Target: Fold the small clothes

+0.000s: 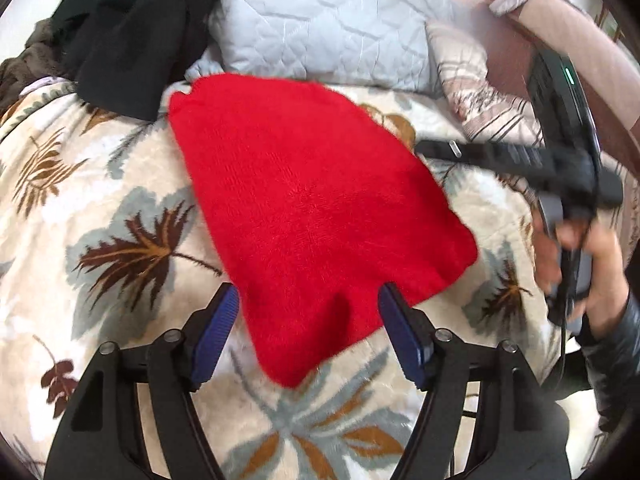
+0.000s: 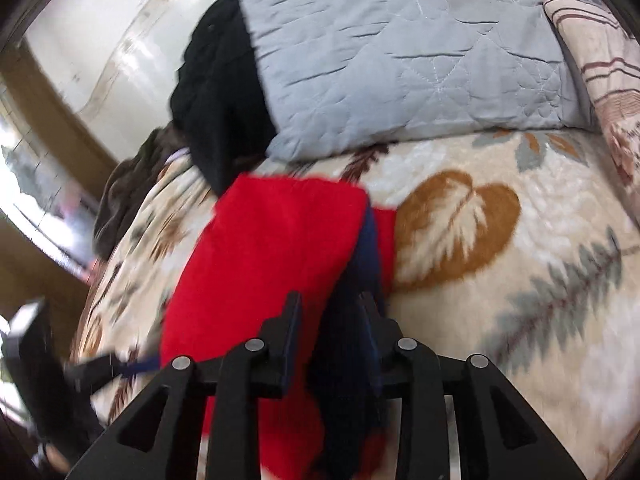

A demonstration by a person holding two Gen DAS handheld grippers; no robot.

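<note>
A red knitted garment (image 1: 312, 208) lies flat on the leaf-patterned blanket (image 1: 80, 208). My left gripper (image 1: 308, 300) is open, its blue pads either side of the garment's near edge. In the left wrist view the right gripper (image 1: 436, 148) reaches in from the right over the garment's right edge. In the right wrist view the right gripper (image 2: 330, 312) has its jaws close together around the red garment (image 2: 272, 256), with a fold lying over the fingers; the view is blurred and the grip is partly hidden.
A grey quilted pillow (image 1: 320, 20) lies behind the garment, a striped pillow (image 1: 472, 88) to its right. A pile of black clothes (image 1: 132, 32) and brown fabric (image 1: 20, 68) sit at the back left. The person's hand (image 1: 580, 260) holds the right gripper.
</note>
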